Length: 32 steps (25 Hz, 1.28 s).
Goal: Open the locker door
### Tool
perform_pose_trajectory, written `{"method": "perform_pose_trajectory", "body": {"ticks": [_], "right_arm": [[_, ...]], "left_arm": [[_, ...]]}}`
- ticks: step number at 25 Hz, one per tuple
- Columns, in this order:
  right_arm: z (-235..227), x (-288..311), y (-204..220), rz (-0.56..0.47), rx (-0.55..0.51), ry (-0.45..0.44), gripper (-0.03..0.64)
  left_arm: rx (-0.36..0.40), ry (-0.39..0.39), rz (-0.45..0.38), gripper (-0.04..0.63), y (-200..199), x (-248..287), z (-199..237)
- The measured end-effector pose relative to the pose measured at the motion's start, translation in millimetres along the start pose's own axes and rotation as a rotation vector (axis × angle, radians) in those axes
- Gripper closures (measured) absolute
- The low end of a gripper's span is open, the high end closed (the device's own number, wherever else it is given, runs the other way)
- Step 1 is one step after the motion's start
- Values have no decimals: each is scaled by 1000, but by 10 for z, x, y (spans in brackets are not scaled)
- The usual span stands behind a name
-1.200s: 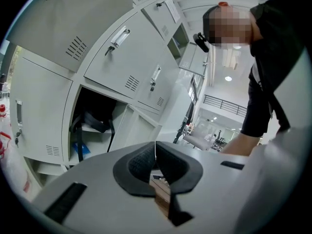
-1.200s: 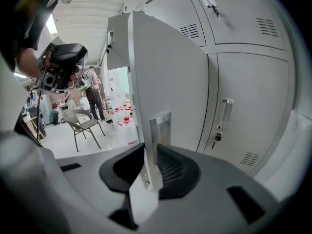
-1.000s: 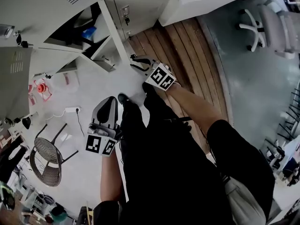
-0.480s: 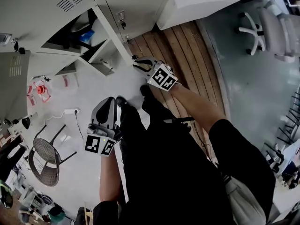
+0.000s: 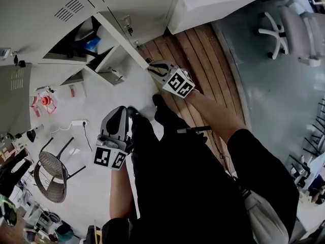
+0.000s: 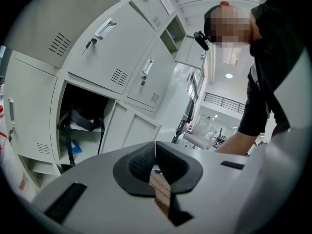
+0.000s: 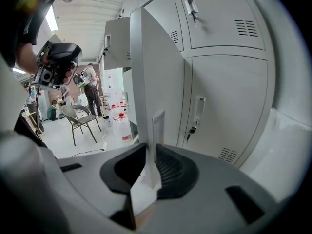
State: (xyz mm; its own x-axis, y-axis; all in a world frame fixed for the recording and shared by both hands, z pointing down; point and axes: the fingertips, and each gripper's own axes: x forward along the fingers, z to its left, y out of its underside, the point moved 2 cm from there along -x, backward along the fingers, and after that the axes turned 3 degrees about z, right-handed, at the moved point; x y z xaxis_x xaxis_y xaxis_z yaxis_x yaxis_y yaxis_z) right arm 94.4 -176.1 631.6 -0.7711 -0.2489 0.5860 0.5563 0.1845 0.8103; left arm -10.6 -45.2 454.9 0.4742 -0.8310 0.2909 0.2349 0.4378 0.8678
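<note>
In the head view the white locker door (image 5: 122, 37) stands open and shows as a thin edge slanting down to my right gripper (image 5: 151, 65). In the right gripper view that door edge (image 7: 145, 82) rises upright between the two dark pads (image 7: 168, 167). My right gripper (image 7: 150, 152) is shut on the edge just below the door's recessed handle plate (image 7: 158, 126). The open compartment (image 5: 84, 42) holds dark straps and something blue. My left gripper (image 5: 118, 112) hangs low beside the person's leg, away from the lockers. In its own view the left gripper (image 6: 155, 152) is shut with nothing between its pads.
Closed locker doors with keys and vents (image 7: 229, 106) flank the open one. A grey vented door (image 5: 15, 90) stands open at the left. On the white floor are a wire chair (image 5: 51, 169) and a power strip (image 5: 78, 121). Wooden boards (image 5: 203, 60) and an office chair (image 5: 294, 24) lie to the right.
My right gripper has stayed on the door edge and drifted slightly right while the lockers slid up and left in the view. The left gripper has barely moved.
</note>
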Motion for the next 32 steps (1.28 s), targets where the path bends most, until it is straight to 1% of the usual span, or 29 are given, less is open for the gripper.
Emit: {"method": "perform_pose_trajectory", "body": {"ticks": [3, 7, 12, 15, 17, 20, 22, 32], "right_arm": [[-68, -26, 39, -20, 34, 1, 549], [-158, -62, 58, -21, 44, -2, 548], [-335, -147, 121, -28, 83, 41, 561], [-482, -193, 156, -29, 95, 72, 575], [-553, -215, 170, -21, 87, 76, 575], [-576, -222, 170, -4, 50, 60, 566], [-592, -229, 168, -2, 48, 63, 565], [-662, -242, 210, -8, 116, 112, 565]], "left_arm": [[3, -1, 3, 577, -3, 32, -27], [2, 0, 4, 577, -17, 80, -68], [0, 3, 5, 577, -12, 127, -104], [0, 1, 8, 577, -9, 149, -119], [-2, 2, 8, 577, -14, 166, -133], [-1, 1, 4, 577, -37, 177, -150], [1, -2, 0, 577, -57, 176, -159], [10, -35, -16, 577, -118, 32, -187]]}}
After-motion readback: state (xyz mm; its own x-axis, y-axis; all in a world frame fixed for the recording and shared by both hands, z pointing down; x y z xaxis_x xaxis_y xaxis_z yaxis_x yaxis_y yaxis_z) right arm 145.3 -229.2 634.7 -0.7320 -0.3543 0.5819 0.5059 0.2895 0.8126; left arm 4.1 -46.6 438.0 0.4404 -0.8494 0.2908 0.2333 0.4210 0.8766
